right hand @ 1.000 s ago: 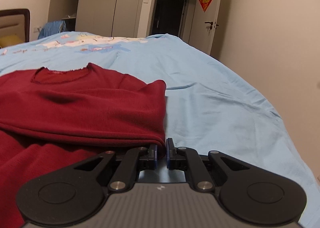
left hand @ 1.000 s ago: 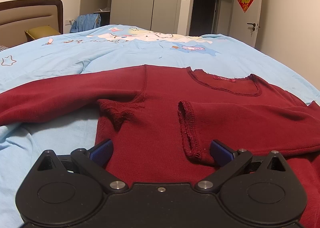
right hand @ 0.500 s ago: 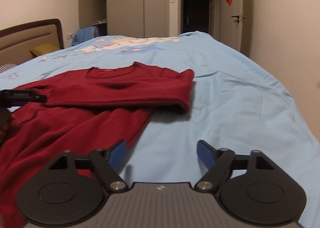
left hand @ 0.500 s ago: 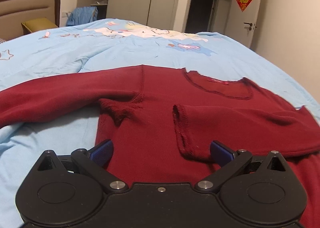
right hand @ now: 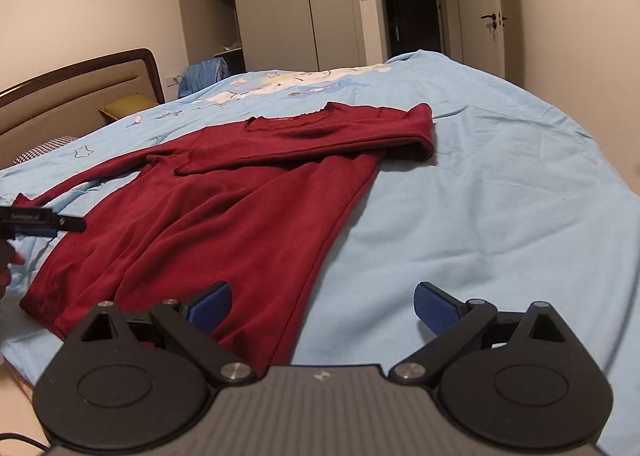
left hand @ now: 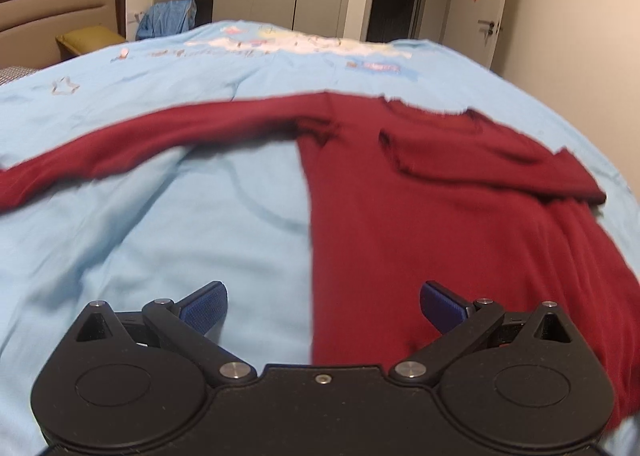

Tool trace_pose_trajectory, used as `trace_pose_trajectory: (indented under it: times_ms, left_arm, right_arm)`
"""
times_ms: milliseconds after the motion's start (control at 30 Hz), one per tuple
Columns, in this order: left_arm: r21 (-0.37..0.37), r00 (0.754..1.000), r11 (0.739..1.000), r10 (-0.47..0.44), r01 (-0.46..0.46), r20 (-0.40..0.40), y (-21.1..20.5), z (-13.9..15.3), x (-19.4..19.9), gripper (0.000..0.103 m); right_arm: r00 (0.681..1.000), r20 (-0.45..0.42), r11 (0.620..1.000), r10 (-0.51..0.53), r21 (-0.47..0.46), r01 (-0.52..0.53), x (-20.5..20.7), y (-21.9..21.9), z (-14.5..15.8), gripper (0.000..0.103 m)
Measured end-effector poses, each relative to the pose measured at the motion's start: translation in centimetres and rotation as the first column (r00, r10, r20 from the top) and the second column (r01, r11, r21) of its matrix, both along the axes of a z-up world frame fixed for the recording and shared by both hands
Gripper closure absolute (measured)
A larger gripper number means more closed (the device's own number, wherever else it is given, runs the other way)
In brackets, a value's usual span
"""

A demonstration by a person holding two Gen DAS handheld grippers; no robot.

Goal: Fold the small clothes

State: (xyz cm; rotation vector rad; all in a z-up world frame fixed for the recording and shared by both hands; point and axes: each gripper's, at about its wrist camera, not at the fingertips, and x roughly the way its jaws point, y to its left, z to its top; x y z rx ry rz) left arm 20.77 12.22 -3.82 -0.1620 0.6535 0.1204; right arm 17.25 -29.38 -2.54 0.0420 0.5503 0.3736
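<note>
Dim warm indoor light, left view motion-blurred, fisheye-curved edges, dark corners

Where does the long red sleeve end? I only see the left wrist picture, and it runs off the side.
Observer: Its cuff lies loose on the blue bedcover; nothing grips it.
Operator: Is the other one holding anything?
Observer: No. The right hand-held gripper is open and empty, straddling the side edge of the sweater.
Operator: Can you see the sweater's bottom?
Observer: Yes, the hem lies on the bedcover, not folded up yet.
</note>
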Motion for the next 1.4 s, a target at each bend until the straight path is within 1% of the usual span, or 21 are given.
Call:
trace_pose_trajectory:
  times_ms: [67, 133, 200, 300, 400, 433, 500, 533, 567, 600, 633, 700, 733, 767, 833, 900, 1033, 1100, 1200, 1300, 1400]
  left_arm:
    - [-0.006, 1.0, 1.0, -0.012, 0.012, -0.013, 0.0, -0.3, -1.4, 0.001]
    - [-0.013, 0.999, 1.0, -0.023, 0.023, -0.024, 0.0, -0.5, -2.3, 0.001]
    - [-0.022, 0.999, 0.999, -0.032, 0.032, -0.037, 0.0, -0.7, -2.8, 0.001]
    - [-0.044, 0.998, 0.998, -0.036, 0.034, -0.049, 0.0, -0.8, -3.2, 0.006]
    - [-0.074, 0.998, 0.997, -0.036, 0.033, -0.05, 0.0, -0.7, -3.5, 0.013]
    - [-0.085, 0.998, 0.996, -0.039, 0.035, -0.051, 0.0, -0.7, -3.6, 0.017]
    - [-0.096, 0.997, 0.994, -0.052, 0.047, -0.055, -0.1, -0.6, -3.8, 0.027]
    - [-0.094, 0.996, 0.994, -0.064, 0.059, -0.056, -0.4, -0.5, -3.8, 0.037]
    - [-0.093, 0.995, 0.993, -0.077, 0.072, -0.057, -0.6, -0.5, -3.8, 0.047]
    - [-0.097, 0.994, 0.992, -0.09, 0.084, -0.058, -0.8, -0.4, -3.9, 0.052]
    - [-0.107, 0.993, 0.99, -0.101, 0.094, -0.059, -0.9, -0.4, -3.9, 0.063]
    - [-0.112, 0.993, 0.989, -0.103, 0.096, -0.059, -1.3, -0.3, -3.8, 0.07]
    - [-0.106, 0.993, 0.99, -0.101, 0.094, -0.057, -1.4, -0.2, -3.9, 0.079]
    - [-0.099, 0.994, 0.991, -0.094, 0.088, -0.055, -1.6, 0.0, -3.9, 0.091]
    - [-0.108, 0.996, 0.992, -0.077, 0.071, -0.047, -1.6, 0.5, -4.2, 0.095]
    - [-0.119, 0.998, 0.991, -0.058, 0.054, -0.034, -1.6, 1.3, -4.7, 0.097]
    - [-0.095, 0.999, 0.995, -0.04, 0.041, 0.009, -2.1, 3.1, -6.1, 0.099]
    - [-0.089, 0.999, 0.995, -0.032, 0.035, 0.032, -2.2, 4.0, -6.9, 0.099]
    - [-0.104, 0.998, 0.994, -0.032, 0.038, 0.055, -2.1, 5.2, -8.2, 0.099]
    - [-0.106, 0.997, 0.993, -0.048, 0.053, 0.055, -2.4, 5.8, -9.3, 0.099]
    - [-0.115, 0.998, 0.992, -0.054, 0.058, 0.032, -2.7, 5.1, -10.5, 0.099]
  right_arm:
    - [1.0, 0.011, 1.0, -0.006, -0.003, 0.006, -1.1, 0.1, -0.1, 0.005]
    - [1.0, 0.007, 1.0, 0.002, -0.009, -0.002, -1.8, 0.3, -0.3, 0.01]
    - [1.0, -0.001, 1.0, 0.005, -0.018, -0.005, -2.3, 0.6, -0.6, 0.022]
    - [1.0, -0.023, 1.0, -0.004, -0.004, 0.004, -2.6, 0.9, -1.0, 0.036]
    - [0.999, -0.038, 1.0, -0.005, 0.009, 0.005, -2.8, 1.1, -1.3, 0.045]
    - [0.999, -0.04, 1.0, -0.003, 0.012, 0.003, -2.9, 1.2, -1.3, 0.048]
    - [0.999, -0.04, 1.0, 0.004, 0.014, -0.004, -3.1, 1.4, -1.3, 0.056]
    - [0.999, -0.038, 1.0, 0.006, 0.008, -0.006, -3.2, 1.5, -1.3, 0.06]
    - [0.999, -0.037, 1.0, 0.007, -0.001, -0.007, -3.3, 1.7, -1.3, 0.072]
    - [0.999, -0.036, 1.0, 0.01, -0.008, -0.011, -3.4, 1.8, -1.3, 0.082]
    - [0.999, -0.036, 1.0, 0.016, -0.008, -0.016, -3.4, 1.8, -1.3, 0.085]
    - [0.999, -0.033, 1.0, 0.025, -0.003, -0.025, -3.6, 1.7, -1.1, 0.095]
    - [0.999, -0.026, 1.0, 0.027, -0.005, -0.027, -3.7, 1.7, -0.9, 0.095]
    - [1.0, -0.017, 1.0, 0.027, -0.008, -0.027, -3.8, 1.6, -0.7, 0.096]
    - [1.0, 0.009, 1.0, 0.019, -0.009, -0.019, -4.1, 1.1, -0.1, 0.096]
    - [0.999, 0.034, 1.0, 0.007, 0.002, -0.007, -4.4, 0.4, 0.8, 0.096]
    - [0.997, 0.074, 0.999, -0.034, 0.035, 0.031, -4.9, -1.6, 2.6, 0.097]
    - [0.995, 0.085, 0.998, -0.049, 0.048, 0.045, -5.2, -2.5, 3.4, 0.097]
    - [0.994, 0.093, 0.997, -0.062, 0.048, 0.058, -5.8, -3.6, 4.3, 0.097]
    - [0.994, 0.086, 0.997, -0.067, 0.03, 0.065, -6.5, -4.3, 4.9, 0.097]
    - [0.995, 0.065, 0.997, -0.076, 0.01, 0.076, -7.0, -4.7, 4.8, 0.097]
